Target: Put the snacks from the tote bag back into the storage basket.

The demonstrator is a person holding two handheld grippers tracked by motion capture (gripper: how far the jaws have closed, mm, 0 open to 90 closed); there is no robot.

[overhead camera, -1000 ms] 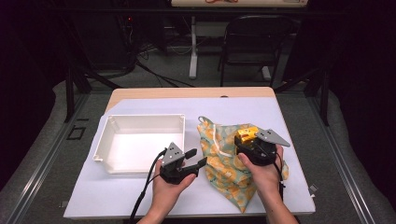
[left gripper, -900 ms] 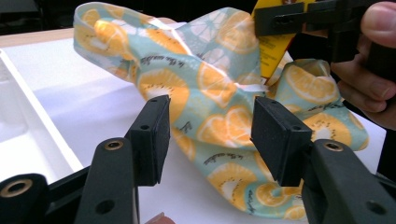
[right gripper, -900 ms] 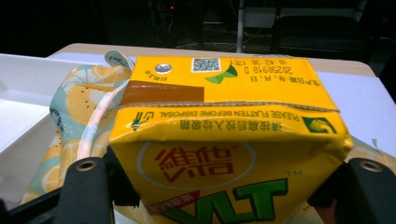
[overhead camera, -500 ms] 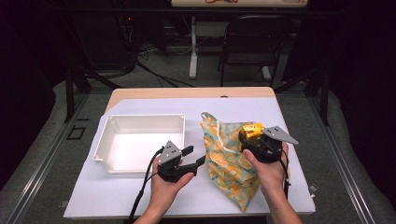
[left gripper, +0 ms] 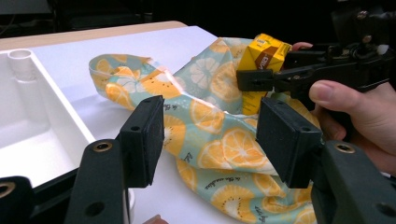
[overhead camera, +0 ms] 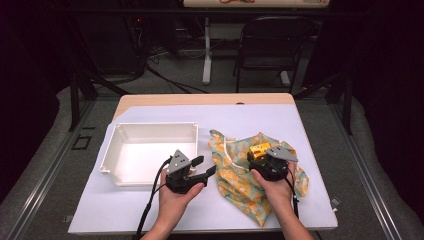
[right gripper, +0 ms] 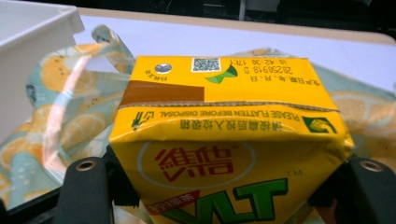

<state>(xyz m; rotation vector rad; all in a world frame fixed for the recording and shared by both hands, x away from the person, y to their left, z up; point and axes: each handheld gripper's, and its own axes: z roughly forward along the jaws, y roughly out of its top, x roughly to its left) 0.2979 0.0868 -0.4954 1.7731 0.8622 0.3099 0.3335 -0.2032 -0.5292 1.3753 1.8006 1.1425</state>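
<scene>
A yellow drink carton [overhead camera: 260,149] [left gripper: 262,59] [right gripper: 224,140] is clamped between the jaws of my right gripper [overhead camera: 262,152] [left gripper: 261,80], held just above a cloth bag with an orange-slice print [overhead camera: 245,175] [left gripper: 210,126] [right gripper: 65,102] that lies flat on the table. My left gripper [overhead camera: 202,167] [left gripper: 210,137] is open, jaws wide apart and empty, pointing at the bag's left side from between the bag and the white tray [overhead camera: 112,152] [left gripper: 60,116].
The white tray is empty and stands on the left of the white tabletop [overhead camera: 250,117]. A white drawstring [overhead camera: 227,150] lies on the bag's upper left. A dark chair [overhead camera: 275,45] and a table leg stand beyond the far edge.
My right gripper has lifted the carton slightly and shifted a little toward the far side. My left gripper has eased back toward the tray side.
</scene>
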